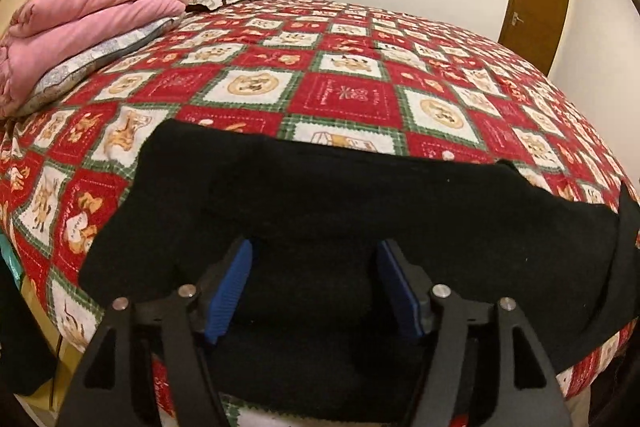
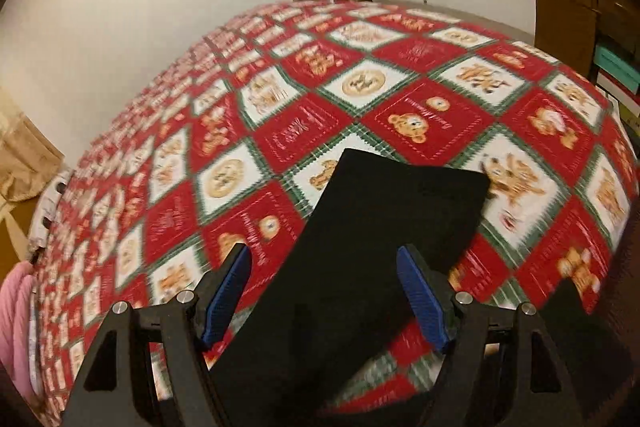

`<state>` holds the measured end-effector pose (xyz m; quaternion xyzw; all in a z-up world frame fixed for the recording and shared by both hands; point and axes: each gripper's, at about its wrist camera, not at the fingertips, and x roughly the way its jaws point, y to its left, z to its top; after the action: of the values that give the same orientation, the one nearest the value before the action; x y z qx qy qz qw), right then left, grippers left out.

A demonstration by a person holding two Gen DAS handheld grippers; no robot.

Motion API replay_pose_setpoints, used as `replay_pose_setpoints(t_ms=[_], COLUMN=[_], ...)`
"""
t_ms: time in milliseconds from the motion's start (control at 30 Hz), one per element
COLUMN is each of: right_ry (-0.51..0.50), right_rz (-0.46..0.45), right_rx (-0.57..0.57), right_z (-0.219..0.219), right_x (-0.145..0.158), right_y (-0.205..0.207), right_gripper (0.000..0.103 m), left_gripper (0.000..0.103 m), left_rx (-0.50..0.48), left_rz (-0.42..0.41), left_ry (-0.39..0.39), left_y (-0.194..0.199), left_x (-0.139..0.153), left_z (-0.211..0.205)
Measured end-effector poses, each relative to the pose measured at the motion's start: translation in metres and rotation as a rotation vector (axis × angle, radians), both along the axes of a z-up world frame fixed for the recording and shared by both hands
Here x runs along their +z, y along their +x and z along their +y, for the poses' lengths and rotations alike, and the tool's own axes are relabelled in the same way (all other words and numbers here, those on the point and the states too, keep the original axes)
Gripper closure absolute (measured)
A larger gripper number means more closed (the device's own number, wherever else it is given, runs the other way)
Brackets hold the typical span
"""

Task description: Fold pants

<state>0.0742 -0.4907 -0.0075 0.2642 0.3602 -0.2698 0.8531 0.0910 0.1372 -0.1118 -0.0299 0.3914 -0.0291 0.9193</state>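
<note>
A wide bed (image 1: 348, 95) with a red, white and green checked bear-print cover carries one pair of black soft fabric pants (image 1: 360, 211), which lies flat along its near edge. At the far left one pink folded blanket (image 1: 84, 23) rests on a grey pillow (image 1: 92, 61). The left tongs (image 1: 314, 287) point down over the pants, blue pads wide, holding nothing. The right tongs (image 2: 324, 291) also stand wide and empty above one pant leg. The writing on the cover is too blurred to read.
</note>
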Motion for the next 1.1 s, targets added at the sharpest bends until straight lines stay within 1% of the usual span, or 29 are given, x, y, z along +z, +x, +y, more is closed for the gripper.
replay_pose_setpoints(t_ms=[100, 133, 200, 267, 367, 400, 433, 467, 500, 533, 567, 600, 633, 700, 733, 833, 900, 967, 1033, 1100], right_ry=[-0.052, -0.071, -0.078, -0.103, -0.159, -0.155, -0.151, -0.149, -0.136, -0.110, -0.063, -0.002, 0.047, 0.072, 0.080, 0.112, 0.144, 0.176, 0.191, 0.205], right_rz=[0.073, 0.121, 0.171, 0.245, 0.277, 0.268, 0.263, 0.258, 0.247, 0.233, 0.194, 0.139, 0.076, -0.019, -0.085, -0.215, -0.281, -0.325, -0.346, -0.360], right_rx=[-0.014, -0.034, -0.068, -0.101, -0.117, -0.121, -0.136, -0.143, -0.142, -0.136, -0.123, -0.105, -0.092, -0.072, -0.055, -0.034, -0.029, -0.031, -0.059, -0.079], right_z=[0.001, -0.002, -0.007, -0.011, -0.008, -0.009, -0.011, -0.013, -0.017, -0.021, -0.025, -0.030, -0.033, -0.031, -0.027, -0.021, -0.019, -0.019, -0.022, -0.026], right_x=[-0.009, -0.014, -0.024, -0.036, -0.040, -0.040, -0.038, -0.036, -0.034, -0.031, -0.027, -0.023, -0.016, -0.002, 0.008, 0.024, 0.025, 0.019, 0.010, 0.001], right_y=[0.026, 0.038, 0.050, 0.060, 0.065, 0.063, 0.058, 0.054, 0.049, 0.042, 0.032, 0.022, 0.006, -0.021, -0.042, -0.095, -0.126, -0.152, -0.179, -0.197], right_gripper=[0.027, 0.027, 0.027, 0.027, 0.027, 0.032, 0.040, 0.059, 0.075, 0.082, 0.093, 0.096, 0.096, 0.096, 0.096, 0.096, 0.096, 0.096, 0.096, 0.096], left_gripper=[0.032, 0.031, 0.030, 0.029, 0.029, 0.029, 0.029, 0.029, 0.029, 0.029, 0.029, 0.029, 0.029, 0.028, 0.028, 0.028, 0.027, 0.027, 0.027, 0.027], left_rx=[0.011, 0.016, 0.022, 0.025, 0.023, 0.022, 0.022, 0.021, 0.020, 0.020, 0.020, 0.020, 0.021, 0.023, 0.025, 0.025, 0.029, 0.031, 0.035, 0.036], left_rz=[-0.003, -0.001, 0.003, 0.004, 0.004, 0.005, 0.006, 0.008, 0.010, 0.012, 0.013, 0.012, 0.012, 0.013, 0.013, 0.011, 0.012, 0.013, 0.015, 0.015], left_ry=[0.016, 0.015, 0.009, 0.010, 0.010, 0.010, 0.009, 0.008, 0.007, 0.006, 0.006, 0.007, 0.007, 0.006, 0.006, 0.007, 0.007, 0.003, 0.002, 0.002], left_y=[0.002, 0.003, 0.004, 0.005, 0.005, 0.005, 0.005, 0.005, 0.006, 0.006, 0.006, 0.006, 0.006, 0.007, 0.007, 0.007, 0.007, 0.007, 0.007, 0.007], left_x=[-0.002, -0.003, -0.002, -0.002, -0.002, -0.002, -0.002, -0.002, -0.002, -0.002, -0.002, -0.002, -0.002, -0.002, -0.002, -0.002, -0.003, -0.003, -0.003, -0.003], left_z=[-0.004, -0.004, -0.004, -0.004, -0.004, -0.004, -0.004, -0.004, -0.004, -0.004, -0.004, -0.004, -0.004, -0.004, -0.003, -0.003, -0.004, -0.003, -0.003, -0.003])
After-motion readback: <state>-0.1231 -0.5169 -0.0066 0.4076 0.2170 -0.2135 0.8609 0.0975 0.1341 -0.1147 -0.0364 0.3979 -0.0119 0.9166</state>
